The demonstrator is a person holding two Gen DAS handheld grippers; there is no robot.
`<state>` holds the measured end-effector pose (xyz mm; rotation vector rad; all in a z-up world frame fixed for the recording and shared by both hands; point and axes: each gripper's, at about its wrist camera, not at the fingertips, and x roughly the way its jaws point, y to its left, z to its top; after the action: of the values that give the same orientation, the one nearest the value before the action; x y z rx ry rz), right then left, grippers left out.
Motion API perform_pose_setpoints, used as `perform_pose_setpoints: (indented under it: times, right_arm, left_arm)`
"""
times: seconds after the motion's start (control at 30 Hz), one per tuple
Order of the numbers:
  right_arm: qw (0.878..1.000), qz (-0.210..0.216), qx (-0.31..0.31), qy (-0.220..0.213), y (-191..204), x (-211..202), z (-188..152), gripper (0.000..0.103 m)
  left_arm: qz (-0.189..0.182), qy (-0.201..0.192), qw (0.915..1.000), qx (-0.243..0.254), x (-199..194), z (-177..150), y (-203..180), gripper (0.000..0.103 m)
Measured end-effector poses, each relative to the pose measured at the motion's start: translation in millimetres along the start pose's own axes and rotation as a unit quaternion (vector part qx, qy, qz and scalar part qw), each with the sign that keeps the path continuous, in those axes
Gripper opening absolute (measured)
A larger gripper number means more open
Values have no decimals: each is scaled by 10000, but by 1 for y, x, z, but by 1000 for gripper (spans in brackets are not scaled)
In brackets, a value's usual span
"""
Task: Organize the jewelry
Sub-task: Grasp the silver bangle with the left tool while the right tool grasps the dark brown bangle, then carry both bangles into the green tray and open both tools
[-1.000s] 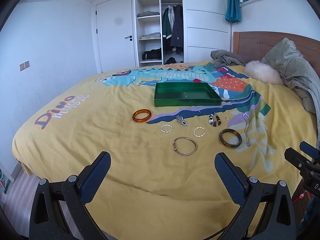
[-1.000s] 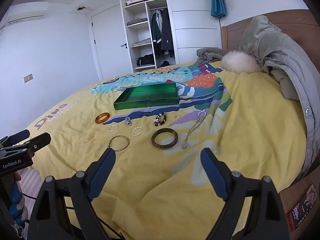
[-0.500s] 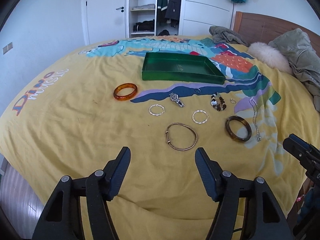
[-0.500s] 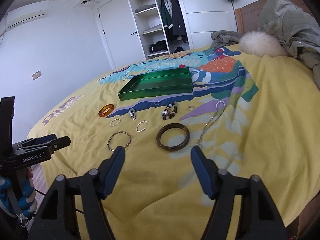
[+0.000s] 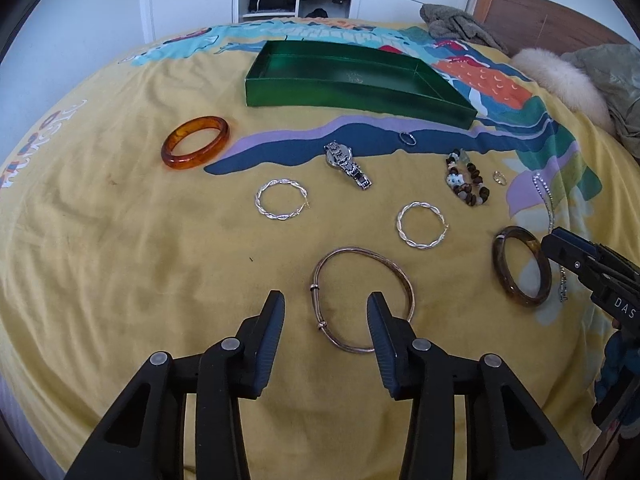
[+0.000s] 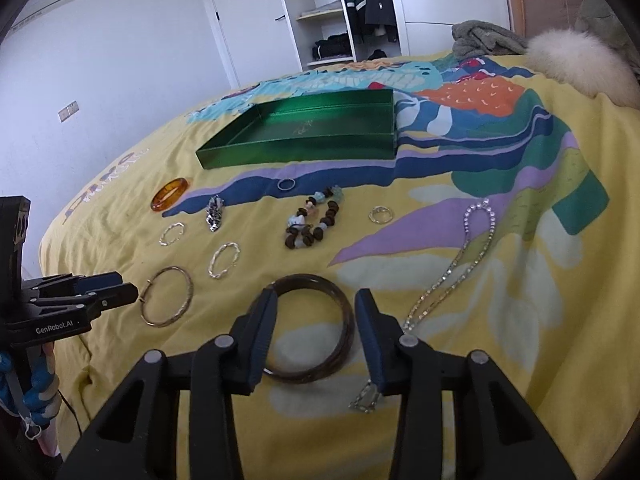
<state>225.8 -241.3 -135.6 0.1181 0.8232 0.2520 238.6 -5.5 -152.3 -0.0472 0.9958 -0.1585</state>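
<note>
Jaws standing apart on both tools, the left gripper [image 5: 325,307] is hovering low over a thin metal bangle [image 5: 362,298] on a yellow bedspread [image 5: 120,264], its fingers straddling the near-left part of the hoop without visibly touching it. The right gripper [image 6: 316,307], equally spread, is hanging over a dark brown bangle [image 6: 320,326], one finger on either side of the ring and gripping nothing.

The rest of the jewelry is lying scattered on the bedspread between the grippers and a green tray [image 5: 280,92], which is sitting farther up the bed with nothing showing inside it. An orange bangle [image 5: 195,142] is resting to the left, near the tray's front corner. Two twisted silver hoops [image 5: 281,199] [image 5: 421,225] are lying beyond the metal bangle, well apart from one another, with a wristwatch [image 5: 347,163] between them and slightly farther back. A small ring [image 5: 407,138] is sitting just in front of the tray. A beaded bracelet [image 5: 466,183] is lying to the right of the watch, a small gold ring [image 5: 499,178] just beside it, and a sparkling chain necklace [image 6: 460,264] is trailing down the right side, its lower end passing close to the dark bangle. A fluffy white cushion [image 5: 560,84] and a grey jacket [image 5: 612,80] are lying by the headboard.
</note>
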Motion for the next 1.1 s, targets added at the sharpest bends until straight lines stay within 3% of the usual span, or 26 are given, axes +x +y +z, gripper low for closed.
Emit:
perform_pose_setpoints:
  times: [0.37,0.53,0.6,0.83,1.1]
  right_arm:
    - [9974,80,-439,559,-7,44,2,29]
    - [9957,18,-630,683,-3,55,1,18]
    - [9948,-19,-735,711,0,57,1,13]
    - [9949,-223,-853,490,8,43,0,9]
    - [9965,-343,-758,-87,25,-5,10,8]
  left_arm:
    - [-107,184,9995,223,33,7,2,25]
    - [-113,92,9994,314,33,4,2,9]
    - [-107,40,9993,360,32,3,0,6]
    - [127,-325,9977,588,9,1,-10,6]
    - [325,-906,9927,733,-40,12,-14,6]
